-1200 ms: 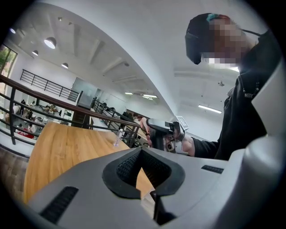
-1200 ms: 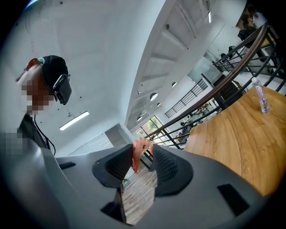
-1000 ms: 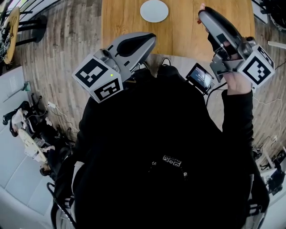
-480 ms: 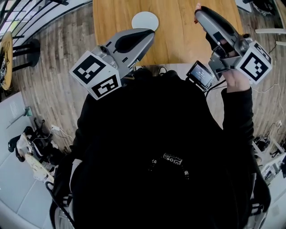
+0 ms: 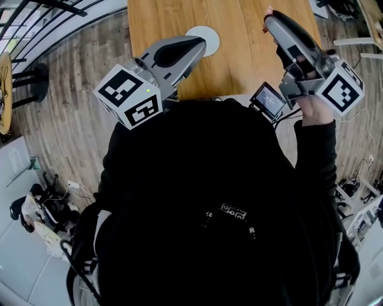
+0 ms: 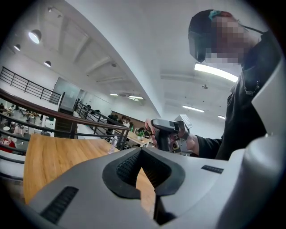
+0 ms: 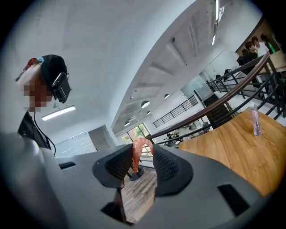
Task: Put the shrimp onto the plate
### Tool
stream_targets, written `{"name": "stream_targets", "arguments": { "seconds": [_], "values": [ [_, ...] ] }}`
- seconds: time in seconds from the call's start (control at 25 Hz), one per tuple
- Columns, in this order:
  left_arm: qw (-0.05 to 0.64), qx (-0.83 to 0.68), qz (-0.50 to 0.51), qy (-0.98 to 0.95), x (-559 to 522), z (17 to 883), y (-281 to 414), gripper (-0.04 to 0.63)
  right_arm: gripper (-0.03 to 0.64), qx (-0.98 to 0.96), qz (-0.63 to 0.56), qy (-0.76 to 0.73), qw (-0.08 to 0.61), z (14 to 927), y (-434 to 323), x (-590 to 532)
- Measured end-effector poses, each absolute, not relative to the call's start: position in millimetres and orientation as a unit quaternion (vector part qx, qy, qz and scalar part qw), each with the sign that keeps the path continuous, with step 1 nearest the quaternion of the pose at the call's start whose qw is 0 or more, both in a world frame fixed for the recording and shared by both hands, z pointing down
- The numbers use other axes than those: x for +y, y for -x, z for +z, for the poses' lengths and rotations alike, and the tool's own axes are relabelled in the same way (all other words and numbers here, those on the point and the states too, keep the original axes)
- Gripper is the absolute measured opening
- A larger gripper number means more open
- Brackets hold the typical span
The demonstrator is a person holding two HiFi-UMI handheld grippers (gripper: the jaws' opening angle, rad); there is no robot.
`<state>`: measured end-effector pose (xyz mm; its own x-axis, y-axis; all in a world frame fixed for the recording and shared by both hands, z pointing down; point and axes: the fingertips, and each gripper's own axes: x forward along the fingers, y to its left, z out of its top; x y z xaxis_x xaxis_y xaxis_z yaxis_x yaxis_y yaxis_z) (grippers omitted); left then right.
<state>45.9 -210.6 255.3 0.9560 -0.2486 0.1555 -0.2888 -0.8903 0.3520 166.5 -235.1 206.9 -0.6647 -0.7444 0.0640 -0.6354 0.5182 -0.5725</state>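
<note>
1. Head view: The right gripper (image 5: pixel 270 17) is held over the right side of the wooden table (image 5: pixel 239 60), with a pink shrimp (image 5: pixel 268 9) poking from its tip. The white plate (image 5: pixel 210 34) lies well apart to the left, partly covered by the nose of the left gripper (image 5: pixel 200 42). If that nose stays over the plate, the two tools will likely knock together during the carry across. There may also be too little room to drop the shrimp.

2. Left gripper view: This claw's pads meet at their tips with nothing between them, so it is idle. The right gripper shows just beyond it at about the same height. A careless swing from either one could jar the shrimp loose.

3. Right gripper view: The jaws are clamped on the shrimp. Only its lower part is pinched, and the curl stands clear above the ribbed pads. That looks like a thin hold, so a quick move or a tilt could let it slide out. Plank floor (image 7: pixel 134 197) shows below the jaws, so it may fall there. On release, it might cling to a pad rather than drop.
</note>
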Motion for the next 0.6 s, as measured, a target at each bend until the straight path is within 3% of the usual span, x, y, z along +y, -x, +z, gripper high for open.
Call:
{"name": "stream_targets", "arguments": {
  "seconds": [0.6],
  "values": [
    [0.204, -0.111, 0.069, -0.970, -232.5, 277.4, 1.9, -0.002, 0.153, 0.855, -0.290, 0.423, 0.079, 212.5, -109.2, -257.6]
  ]
}}
